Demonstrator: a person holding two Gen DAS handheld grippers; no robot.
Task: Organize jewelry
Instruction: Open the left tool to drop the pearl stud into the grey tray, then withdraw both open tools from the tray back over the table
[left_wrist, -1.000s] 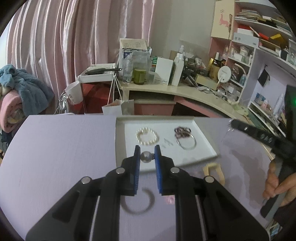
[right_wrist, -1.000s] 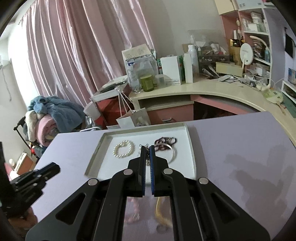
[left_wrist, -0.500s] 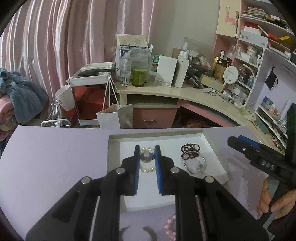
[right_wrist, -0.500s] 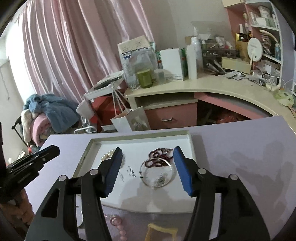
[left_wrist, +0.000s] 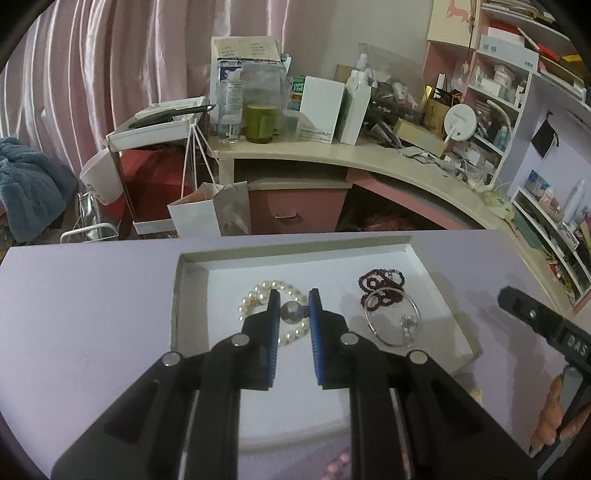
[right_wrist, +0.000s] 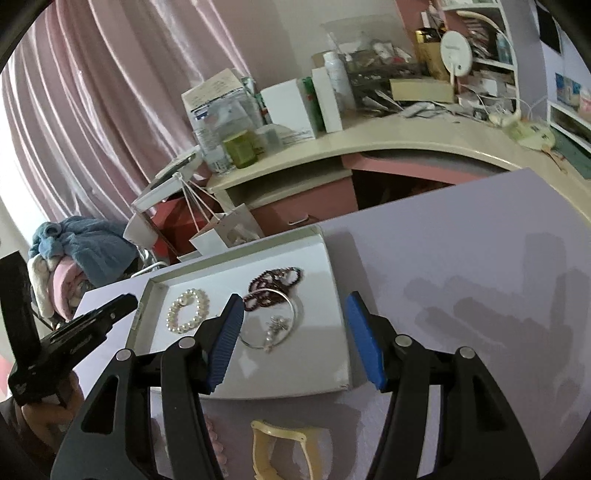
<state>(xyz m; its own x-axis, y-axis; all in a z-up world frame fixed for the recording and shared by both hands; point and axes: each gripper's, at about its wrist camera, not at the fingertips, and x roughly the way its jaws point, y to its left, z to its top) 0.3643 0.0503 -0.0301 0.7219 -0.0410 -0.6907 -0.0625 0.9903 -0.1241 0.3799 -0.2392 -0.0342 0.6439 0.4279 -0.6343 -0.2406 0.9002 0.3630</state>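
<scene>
Left wrist view shows the left gripper (left_wrist: 293, 301) poised over a shallow white tray (left_wrist: 177, 295) that sits on a lilac table (left_wrist: 81, 314), its blue pads (left_wrist: 274, 321) clamped on a small round grey bead (left_wrist: 290, 311) near their tips. What the bead belongs to is hidden behind the fingers. Directly below the pinched bead, inside the tray, lies a pearl bracelet (left_wrist: 255, 297) in a loose ring. To its right in the same tray sit a dark red beaded bracelet (left_wrist: 380, 282) bunched in loops and, just in front of it and overlapping it, a thin silver bangle (left_wrist: 391, 325) with a small charm inside its circle. At the right edge of this view the other tool's black body and the person's fingers around its handle appear. From the right wrist view, the right gripper (right_wrist: 295, 332) hangs above the near half of the tray (right_wrist: 341, 332) with its jaws spread wide and nothing between them. Through the gap the silver bangle (right_wrist: 291, 306), the dark red beaded bracelet (right_wrist: 275, 278) and the pearl bracelet (right_wrist: 188, 310) are visible. On the table in front of the tray lie a yellowish hair clip (right_wrist: 284, 450) and, partly hidden behind the left finger, some pink beads (right_wrist: 218, 443). Beyond the table stand a cluttered curved desk (right_wrist: 369, 142) and pink curtains (right_wrist: 92, 110).
</scene>
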